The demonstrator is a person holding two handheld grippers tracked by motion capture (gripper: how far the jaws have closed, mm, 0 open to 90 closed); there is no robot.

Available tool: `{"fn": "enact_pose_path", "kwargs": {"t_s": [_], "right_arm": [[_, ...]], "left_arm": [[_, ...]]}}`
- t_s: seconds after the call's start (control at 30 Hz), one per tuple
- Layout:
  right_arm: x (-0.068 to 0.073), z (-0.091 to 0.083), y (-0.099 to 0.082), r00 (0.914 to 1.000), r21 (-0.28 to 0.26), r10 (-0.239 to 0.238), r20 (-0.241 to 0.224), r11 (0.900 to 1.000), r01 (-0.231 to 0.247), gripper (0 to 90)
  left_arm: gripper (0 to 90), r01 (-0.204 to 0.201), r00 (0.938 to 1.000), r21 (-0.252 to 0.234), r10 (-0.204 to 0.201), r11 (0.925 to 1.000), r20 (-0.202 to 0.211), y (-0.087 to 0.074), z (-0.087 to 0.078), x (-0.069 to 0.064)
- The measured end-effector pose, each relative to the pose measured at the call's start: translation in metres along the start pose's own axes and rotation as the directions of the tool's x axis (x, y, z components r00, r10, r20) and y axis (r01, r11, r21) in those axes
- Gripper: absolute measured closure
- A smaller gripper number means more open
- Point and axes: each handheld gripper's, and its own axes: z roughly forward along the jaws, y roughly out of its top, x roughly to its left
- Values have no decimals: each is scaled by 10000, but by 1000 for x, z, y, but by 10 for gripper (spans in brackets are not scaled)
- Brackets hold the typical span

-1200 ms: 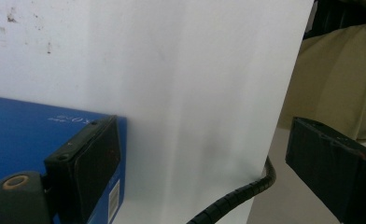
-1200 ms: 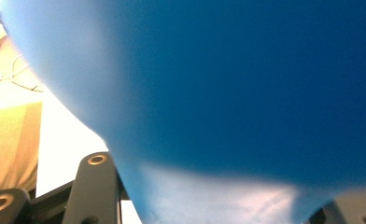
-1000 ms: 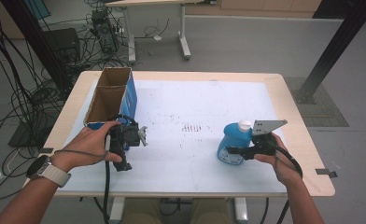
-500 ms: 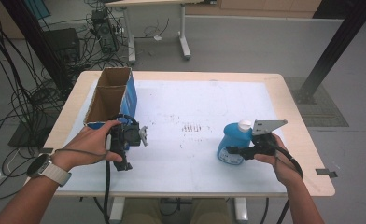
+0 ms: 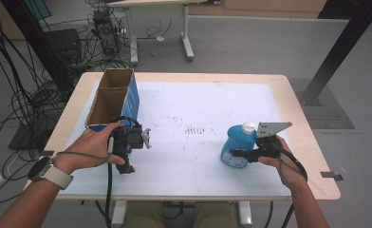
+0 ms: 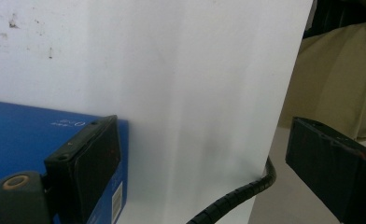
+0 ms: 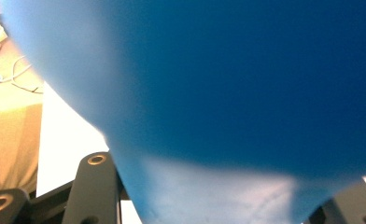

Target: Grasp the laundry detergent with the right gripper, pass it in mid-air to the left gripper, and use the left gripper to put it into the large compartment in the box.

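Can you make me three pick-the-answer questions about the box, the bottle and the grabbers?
1. Where is the box?
A. at the table's far left
B. at the table's near right
C. on the floor

2. What colour is the bottle?
A. red with a black cap
B. blue with a white cap
C. green with a yellow cap

3. What is the right gripper doing?
A. lying open on the table
B. shut on the bottle
C. holding the box

Answers:
1. A, the high view shows the box standing at the table's far left, just beyond the left gripper.
2. B, its body is blue and its cap white.
3. B, the fingers clamp the bottle, whose blue body looms between them in the right gripper view.
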Motion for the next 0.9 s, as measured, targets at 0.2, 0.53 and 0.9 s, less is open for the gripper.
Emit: {"fn": "enact_pose_path", "kwargs": {"t_s": [0.2,0.53,0.9], "right_arm": [[0,0,0,10000,-10,12,-5,10000,-12,437],[-1,0,-1,10000,-98,28,9,9999,-28,437],[0,0,-1,10000,-88,33,1,10000,-33,438]], "left_arm": [[108,10,10000,1,-10,10000,2,-1,0,0],[108,0,10000,10,0,10000,9,0,0,0],[108,1,10000,-18,-1,10000,-11,1,0,-1]]}}
